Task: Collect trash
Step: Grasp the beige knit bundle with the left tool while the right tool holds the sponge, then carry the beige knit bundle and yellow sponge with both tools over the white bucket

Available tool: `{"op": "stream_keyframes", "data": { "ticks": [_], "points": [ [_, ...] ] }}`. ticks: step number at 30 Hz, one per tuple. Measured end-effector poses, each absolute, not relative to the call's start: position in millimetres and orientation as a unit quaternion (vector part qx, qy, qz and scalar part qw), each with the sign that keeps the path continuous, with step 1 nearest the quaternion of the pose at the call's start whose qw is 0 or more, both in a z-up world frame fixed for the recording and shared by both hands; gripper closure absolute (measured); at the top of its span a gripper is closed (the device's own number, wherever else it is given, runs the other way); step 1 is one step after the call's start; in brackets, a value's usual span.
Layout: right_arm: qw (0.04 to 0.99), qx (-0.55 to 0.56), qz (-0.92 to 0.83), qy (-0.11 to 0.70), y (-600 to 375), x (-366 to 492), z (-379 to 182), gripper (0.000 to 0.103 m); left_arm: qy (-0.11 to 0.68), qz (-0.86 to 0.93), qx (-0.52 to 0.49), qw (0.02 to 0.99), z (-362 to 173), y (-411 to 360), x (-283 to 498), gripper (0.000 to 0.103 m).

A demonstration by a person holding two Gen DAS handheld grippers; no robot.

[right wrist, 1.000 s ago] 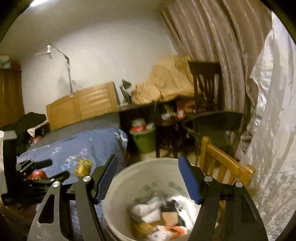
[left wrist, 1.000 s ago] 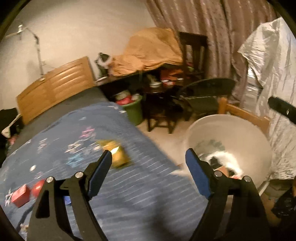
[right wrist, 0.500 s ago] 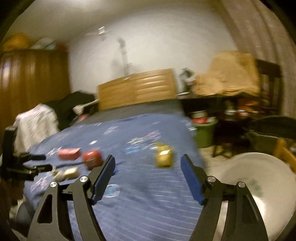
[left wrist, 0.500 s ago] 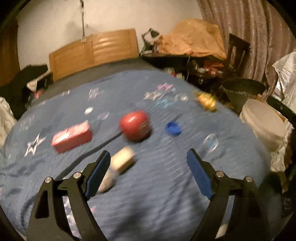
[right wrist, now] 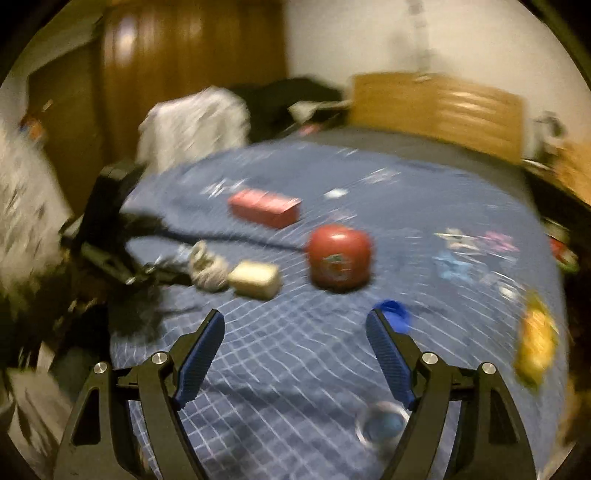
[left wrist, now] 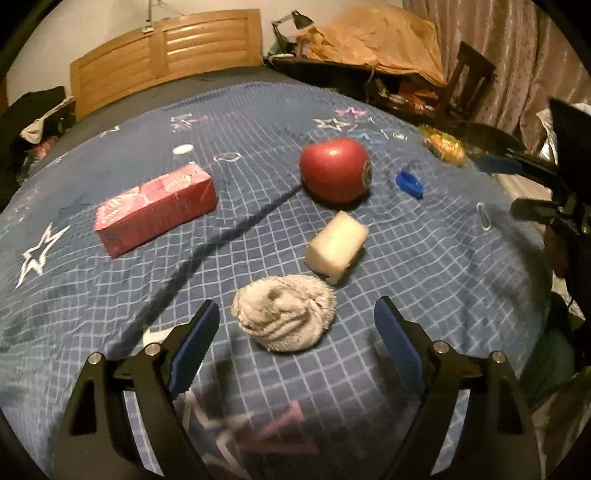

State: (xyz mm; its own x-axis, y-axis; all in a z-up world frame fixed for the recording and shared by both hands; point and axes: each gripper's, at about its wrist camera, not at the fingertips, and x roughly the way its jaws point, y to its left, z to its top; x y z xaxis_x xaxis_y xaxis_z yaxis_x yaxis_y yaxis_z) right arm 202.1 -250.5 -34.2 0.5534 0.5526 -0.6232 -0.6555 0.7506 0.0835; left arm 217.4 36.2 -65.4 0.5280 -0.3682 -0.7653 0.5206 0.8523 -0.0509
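Trash lies on a blue quilt (left wrist: 110, 314). A crumpled grey-white tissue ball (left wrist: 284, 314) sits just beyond the tips of my left gripper (left wrist: 295, 309), which is open with its pads clear of it. Farther back are a cream block (left wrist: 336, 243), a red round pouch (left wrist: 334, 170), a red carton (left wrist: 155, 208), a blue cap (left wrist: 409, 182) and a yellow wrapper (left wrist: 443, 146). The right wrist view is blurred. There my right gripper (right wrist: 295, 317) hangs over bare quilt, its jaws opening with nothing between them. The blue cap (right wrist: 393, 317) lies by its right finger.
A wooden headboard (left wrist: 166, 48) closes the far end of the bed. A cluttered desk under an orange cloth (left wrist: 376, 33) and a dark chair (left wrist: 469, 77) stand at the right. A wardrobe (right wrist: 177, 74) and a white garment (right wrist: 192, 125) are on the other side. A clear round lid (right wrist: 380, 424) lies near my right gripper.
Both views have swung away from the white bucket and onto the bed. The left gripper has come close to the tissue ball. The right gripper's jaws stand a little wider.
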Motion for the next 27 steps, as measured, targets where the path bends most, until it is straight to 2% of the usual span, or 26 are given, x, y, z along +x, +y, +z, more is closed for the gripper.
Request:
{"op": "stream_keyframes", "data": {
  "ticks": [4, 5, 6, 9, 19, 20, 21, 27],
  "points": [
    [0.835, -0.114, 0.414, 0.345, -210, 231, -44, 0.024, 0.427, -0.271, 0.11, 0.856, -81, 33, 232, 0.022],
    [0.827, -0.12, 0.426, 0.347, -203, 236, -45, 0.024, 0.431, -0.274, 0.109, 0.852, -84, 32, 234, 0.035],
    [0.817, -0.128, 0.439, 0.35, -193, 243, -48, 0.024, 0.439, -0.281, 0.109, 0.847, -89, 30, 236, 0.056],
    [0.799, -0.157, 0.461, 0.352, -166, 257, -53, 0.024, 0.432, -0.294, 0.099, 0.847, -90, 34, 233, 0.059],
    [0.732, -0.263, 0.507, 0.37, -105, 293, -78, 0.024, 0.399, -0.278, 0.018, 0.874, -67, 88, 201, 0.059],
    [0.729, -0.265, 0.505, 0.377, -104, 296, -81, 0.03, 0.399, -0.276, 0.014, 0.874, -66, 91, 200, 0.059],
    [0.725, -0.265, 0.505, 0.385, -105, 297, -85, 0.048, 0.398, -0.274, 0.013, 0.875, -65, 92, 200, 0.059],
    [0.752, -0.241, 0.475, 0.388, -126, 278, -79, 0.059, 0.399, -0.247, 0.002, 0.883, -63, 95, 200, 0.058]
  ]
}}
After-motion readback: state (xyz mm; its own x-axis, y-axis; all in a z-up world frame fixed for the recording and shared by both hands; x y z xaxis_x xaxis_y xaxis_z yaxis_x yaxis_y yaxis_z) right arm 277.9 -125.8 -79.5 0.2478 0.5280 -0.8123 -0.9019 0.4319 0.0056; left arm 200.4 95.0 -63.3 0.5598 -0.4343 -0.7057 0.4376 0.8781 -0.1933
